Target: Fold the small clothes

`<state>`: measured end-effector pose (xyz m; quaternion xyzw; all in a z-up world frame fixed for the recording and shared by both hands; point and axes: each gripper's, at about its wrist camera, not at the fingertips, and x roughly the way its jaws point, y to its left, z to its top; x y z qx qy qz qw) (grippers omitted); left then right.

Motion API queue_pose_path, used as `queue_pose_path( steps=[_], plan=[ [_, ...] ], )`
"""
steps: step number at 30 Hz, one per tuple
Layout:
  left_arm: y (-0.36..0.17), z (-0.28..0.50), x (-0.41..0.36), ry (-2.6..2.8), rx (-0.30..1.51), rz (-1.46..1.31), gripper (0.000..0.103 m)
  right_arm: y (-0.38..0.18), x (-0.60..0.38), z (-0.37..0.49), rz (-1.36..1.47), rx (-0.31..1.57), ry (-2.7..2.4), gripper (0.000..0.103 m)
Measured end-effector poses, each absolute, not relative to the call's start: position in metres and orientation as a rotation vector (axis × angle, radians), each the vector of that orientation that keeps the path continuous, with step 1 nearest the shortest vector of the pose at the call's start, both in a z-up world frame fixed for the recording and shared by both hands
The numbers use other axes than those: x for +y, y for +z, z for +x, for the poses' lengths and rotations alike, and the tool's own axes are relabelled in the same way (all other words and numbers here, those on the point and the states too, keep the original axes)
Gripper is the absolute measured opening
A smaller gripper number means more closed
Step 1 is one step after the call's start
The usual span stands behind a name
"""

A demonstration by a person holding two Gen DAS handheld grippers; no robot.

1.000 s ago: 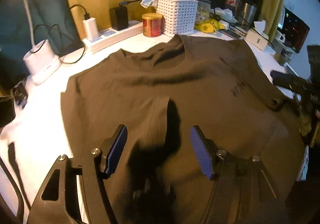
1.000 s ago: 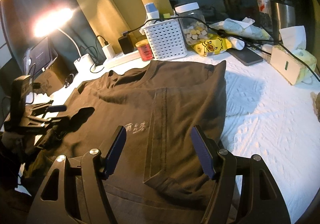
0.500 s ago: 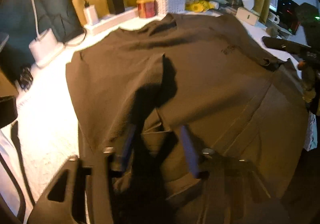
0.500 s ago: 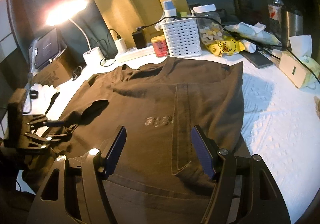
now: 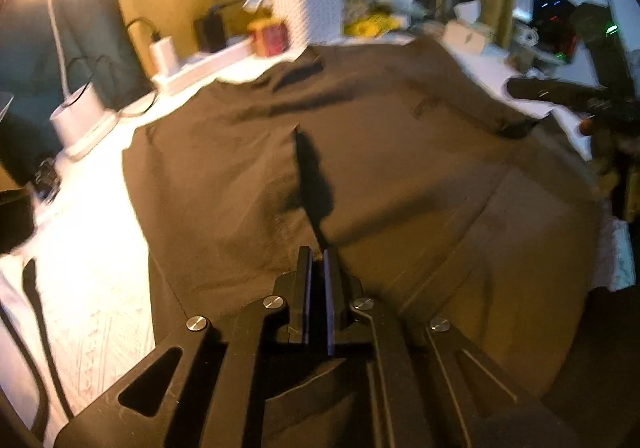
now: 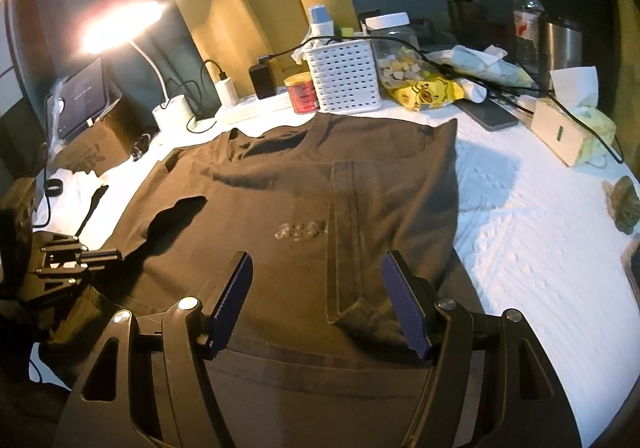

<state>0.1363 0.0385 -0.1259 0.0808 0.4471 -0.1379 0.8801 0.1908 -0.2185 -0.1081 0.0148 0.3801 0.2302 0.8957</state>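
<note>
A dark brown T-shirt [image 5: 400, 168] [image 6: 280, 188] lies spread flat on the white-covered table [image 6: 540, 248], neck towards the back, both sleeves folded in over the body. My left gripper [image 5: 317, 254] is shut on a raised fold of the shirt near its left hem side; the right wrist view shows it at the far left [image 6: 116, 255], pinching the cloth edge. My right gripper [image 6: 317, 259] stands open above the shirt's lower right part, nothing between its blue pads [image 6: 404, 300]. The folded-in sleeve strip [image 6: 348, 228] runs under it.
Along the back edge stand a white basket [image 6: 344, 80], a red can [image 6: 302, 92], chargers on a power strip [image 6: 256, 106], a lit lamp [image 6: 120, 24], a jar and a bottle [image 6: 528, 20]. A tissue box [image 6: 568, 128] and phone [image 6: 488, 114] lie at the right.
My left gripper moved down and closed its jaws on the shirt's fold. The right gripper drifted slightly back along the shirt and stayed open.
</note>
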Motion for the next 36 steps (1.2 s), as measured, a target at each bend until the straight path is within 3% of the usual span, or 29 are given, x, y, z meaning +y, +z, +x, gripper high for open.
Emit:
queue_pose_path(
  steps=[6,8,10,12,26,36],
  plan=[
    [-0.124,0.128,0.035,-0.316,0.94,0.139,0.01,-0.119,-0.226,0.187,0.0,0.829,0.461,0.071],
    [-0.122,0.126,0.034,-0.308,0.937,0.14,0.025,-0.123,-0.232,0.187,-0.001,0.84,0.445,0.071],
    [-0.115,0.125,0.036,-0.26,0.912,0.13,0.055,-0.125,-0.239,0.185,0.022,0.837,0.431,0.071],
    [-0.11,0.125,0.04,-0.242,0.884,0.093,0.063,-0.128,-0.24,0.186,0.031,0.85,0.435,0.071],
    [-0.126,0.123,0.038,-0.243,0.936,0.054,0.063,-0.146,-0.205,0.168,-0.021,0.918,0.542,0.071],
    [-0.118,0.108,0.035,-0.212,0.897,0.051,0.063,-0.134,-0.204,0.186,-0.051,0.819,0.537,0.071]
  ],
)
